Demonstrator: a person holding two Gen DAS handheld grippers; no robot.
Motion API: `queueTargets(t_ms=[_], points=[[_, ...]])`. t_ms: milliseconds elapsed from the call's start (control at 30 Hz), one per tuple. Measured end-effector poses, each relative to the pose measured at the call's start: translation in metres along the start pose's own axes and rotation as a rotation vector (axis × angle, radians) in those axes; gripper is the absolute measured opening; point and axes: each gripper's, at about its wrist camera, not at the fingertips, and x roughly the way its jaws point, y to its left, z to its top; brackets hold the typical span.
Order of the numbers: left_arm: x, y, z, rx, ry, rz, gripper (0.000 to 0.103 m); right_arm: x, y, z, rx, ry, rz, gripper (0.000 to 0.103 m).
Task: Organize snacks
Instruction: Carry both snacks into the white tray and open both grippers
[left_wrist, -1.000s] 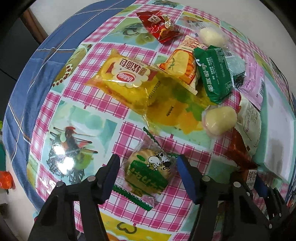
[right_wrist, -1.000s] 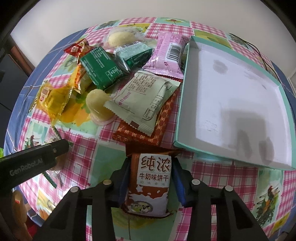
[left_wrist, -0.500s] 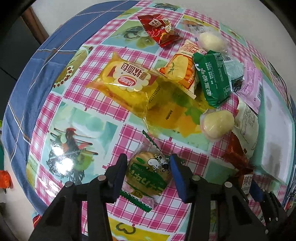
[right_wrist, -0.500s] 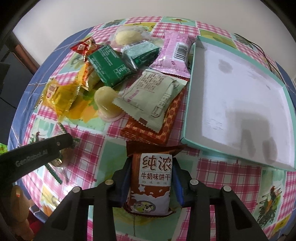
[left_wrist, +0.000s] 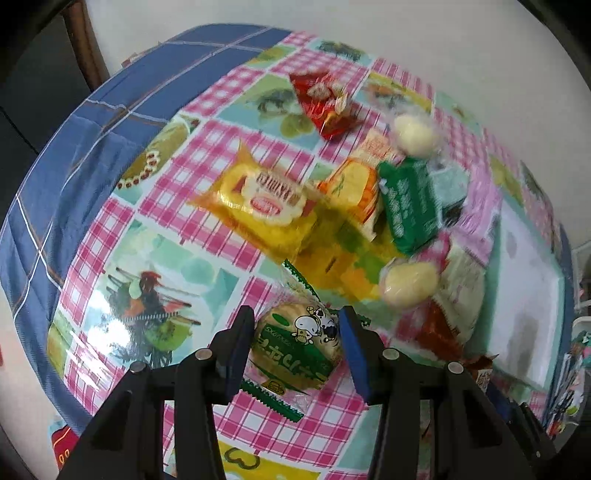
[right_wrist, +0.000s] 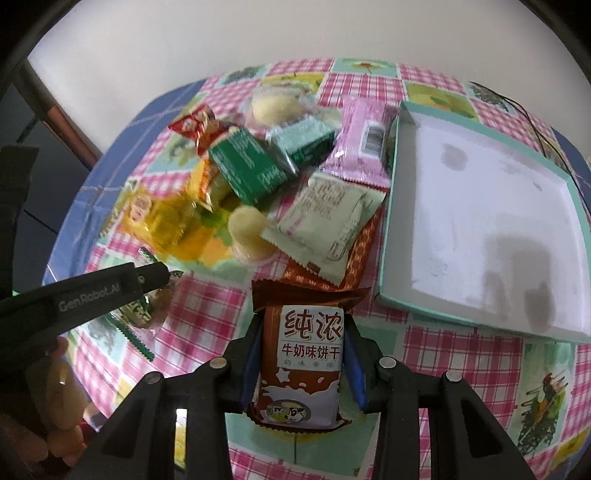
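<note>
left gripper (left_wrist: 297, 349): clamped on the round green-labelled clear-wrapped cake (left_wrist: 295, 350)
right gripper (right_wrist: 301, 363): squeezing the brown-and-white milk biscuit packet (right_wrist: 301, 362)
white teal-rimmed tray (right_wrist: 476, 229): far right, nothing in it

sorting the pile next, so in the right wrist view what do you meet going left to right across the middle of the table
yellow packet → dark green packet → pale green packet → teal-rimmed tray
</note>
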Motion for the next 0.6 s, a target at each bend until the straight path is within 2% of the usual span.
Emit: queueTargets(t_ms=[200, 267, 467, 600], points=[[-0.023, 0.0, 0.007, 0.012, -0.059, -0.023, 0.049, -0.013, -0.011, 0.009, 0.039, -0.055, -0.007, 0.042], [-0.029, -0.006, 0.009, 0.028, -0.072, -0.032, 0.049, -0.017, -0.021, 0.014, 0.064, -0.083, -0.034, 0.042], [-0.038, -0.045, 0.008, 0.11, -0.097, -0.055, 0.049, -0.031, -0.057, 0.027, 0.147, -0.145, -0.128, 0.042], [-0.035, -0.094, 0.015, 0.182, -0.117, -0.066, 0.049, -0.031, -0.081, 0.037, 0.203, -0.153, -0.171, 0.042]])
